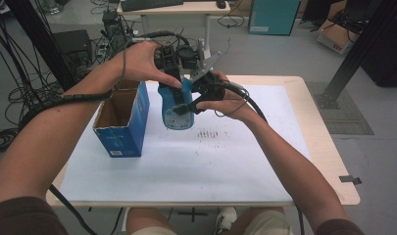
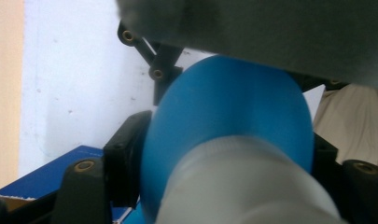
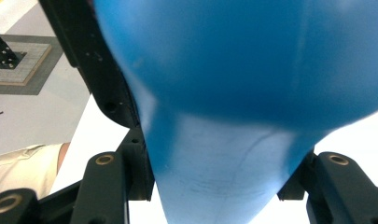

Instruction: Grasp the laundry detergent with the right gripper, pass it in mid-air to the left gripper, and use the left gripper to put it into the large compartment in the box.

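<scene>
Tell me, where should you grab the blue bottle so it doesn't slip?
Probably at its narrow waist, coming in from the sides. The blue bottle is wide at its shoulders and base, so a gripper settles best where it pinches in. The right gripper is shut there, a jaw on either side; the left gripper clamps the top end.

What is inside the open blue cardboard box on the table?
The blue cardboard box stands open beside the blue bottle. Only its brown inner walls show in the high view; its near wall hides the bottom, so any contents cannot be told.
</scene>
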